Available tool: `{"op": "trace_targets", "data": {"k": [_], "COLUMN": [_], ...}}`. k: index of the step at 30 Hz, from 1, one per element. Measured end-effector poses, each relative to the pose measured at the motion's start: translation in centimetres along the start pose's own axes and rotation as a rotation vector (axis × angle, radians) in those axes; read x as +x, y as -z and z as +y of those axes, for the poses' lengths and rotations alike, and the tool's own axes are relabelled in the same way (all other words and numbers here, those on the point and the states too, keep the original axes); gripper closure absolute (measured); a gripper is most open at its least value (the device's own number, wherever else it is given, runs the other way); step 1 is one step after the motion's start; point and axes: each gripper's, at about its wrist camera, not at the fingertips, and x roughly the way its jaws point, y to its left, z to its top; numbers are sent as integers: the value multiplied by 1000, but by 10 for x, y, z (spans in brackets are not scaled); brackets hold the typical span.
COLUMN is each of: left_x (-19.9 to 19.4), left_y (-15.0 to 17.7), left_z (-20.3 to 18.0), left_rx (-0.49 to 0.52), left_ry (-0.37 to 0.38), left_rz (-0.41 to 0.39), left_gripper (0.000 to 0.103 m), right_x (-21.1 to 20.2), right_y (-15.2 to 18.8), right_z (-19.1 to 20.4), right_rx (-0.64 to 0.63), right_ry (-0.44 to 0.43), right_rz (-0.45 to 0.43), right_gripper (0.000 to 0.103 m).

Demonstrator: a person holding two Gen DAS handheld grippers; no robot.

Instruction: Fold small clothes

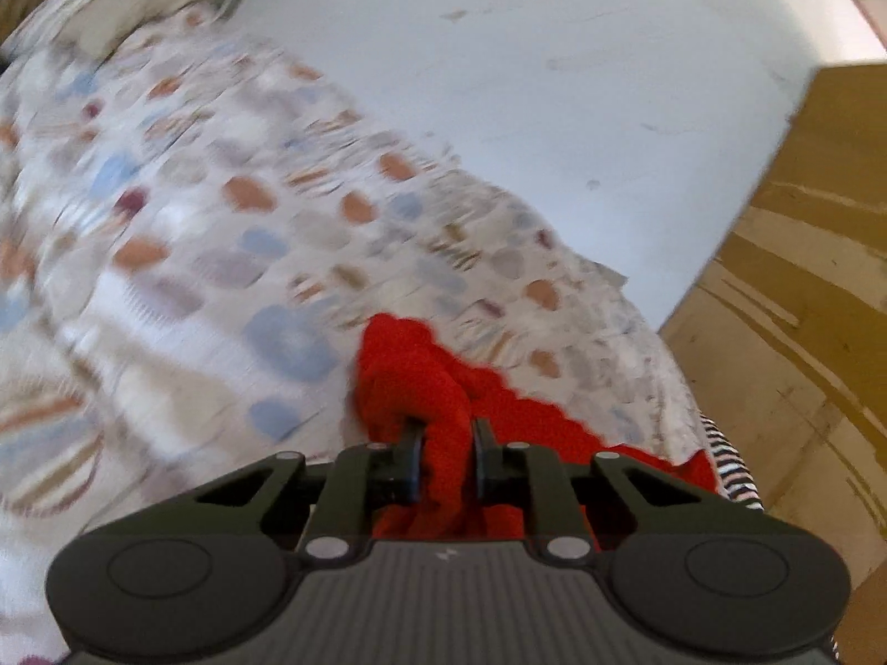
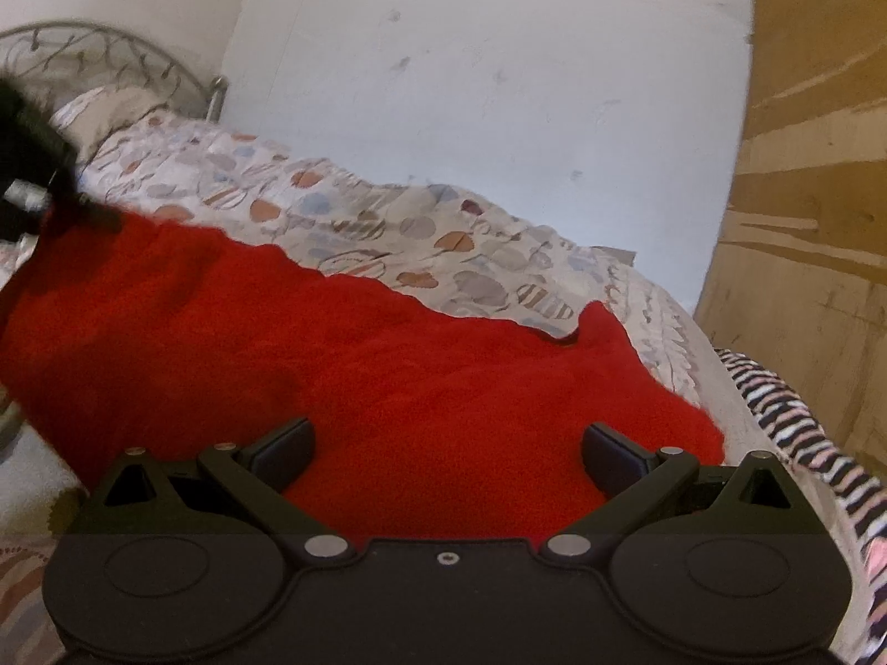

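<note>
Red garment [image 2: 388, 377] stretches leftward from our spread, empty right gripper [image 2: 448, 451]; our left gripper [image 1: 448, 457] pinches its far end.

Motion blur smears the patterned bedspread [image 1: 183, 210], the striped cloth [image 2: 804, 432] runs off the right edge, and the left gripper [image 2: 33, 188] is blurred and cropped.

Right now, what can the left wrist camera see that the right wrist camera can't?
Only the left wrist view shows the left gripper pinching a bunch of the red cloth. Only the right wrist view shows the open right gripper, the cloth spread wide and the metal headboard. Both show the patterned bedspread, white wall and striped fabric.
</note>
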Motion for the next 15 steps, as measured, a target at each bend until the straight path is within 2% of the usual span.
{"op": "trace_targets", "data": {"k": [3,7,10,12,15], "left_x": [0,14,36,53,73], "left_y": [-10,-14,-1,20,54], "left_z": [-43,-107,-151,-172,-183], "left_rx": [84,195,263,310,358], "left_ry": [59,142,187,203,202], "left_rz": [-27,-9,73,128,197], "left_gripper": [87,90,90,90,90], "right_x": [-5,-24,-43,-54,-68], "right_y": [-10,-14,-12,-8,1], "right_z": [-8,-28,-54,-72,-99], "right_rx": [-36,-79,-98,-103,-112], "right_ry": [-15,-7,12,64,146], "right_rz": [4,-7,-5,15,54], "right_gripper": [0,0,0,0,0]}}
